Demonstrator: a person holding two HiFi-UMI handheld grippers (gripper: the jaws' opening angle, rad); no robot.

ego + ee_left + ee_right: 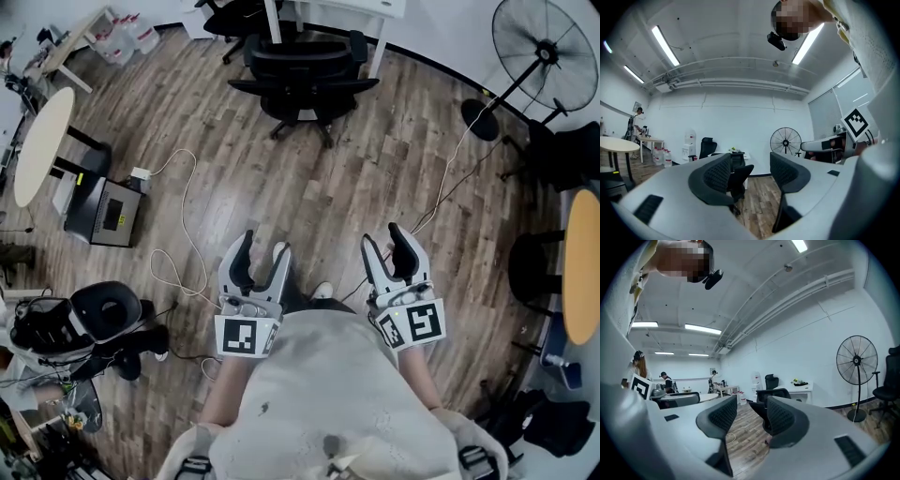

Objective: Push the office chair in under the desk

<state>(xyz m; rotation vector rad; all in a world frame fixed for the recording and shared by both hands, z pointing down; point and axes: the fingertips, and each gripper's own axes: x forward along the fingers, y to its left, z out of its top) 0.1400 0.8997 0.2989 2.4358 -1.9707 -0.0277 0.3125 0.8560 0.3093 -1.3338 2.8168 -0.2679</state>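
Observation:
The black office chair (305, 75) stands on the wooden floor at the top of the head view, backrest toward me, just in front of the white desk (349, 7). My left gripper (263, 248) and right gripper (383, 239) are held side by side close to my body, well short of the chair, both open with nothing between the jaws. In the left gripper view the chair (738, 177) shows far off between the open jaws (750, 174), before the desk (741, 156). The right gripper view shows the same chair (765, 405) and desk (802, 388) beyond its open jaws (752, 417).
A big pedestal fan (544, 42) stands at the top right, with another black chair (562, 155) below it. A pale oval table (42, 141) and a grey box (105, 214) sit at the left. White cables (183, 234) trail over the floor. An orange round table (583, 262) is at the right edge.

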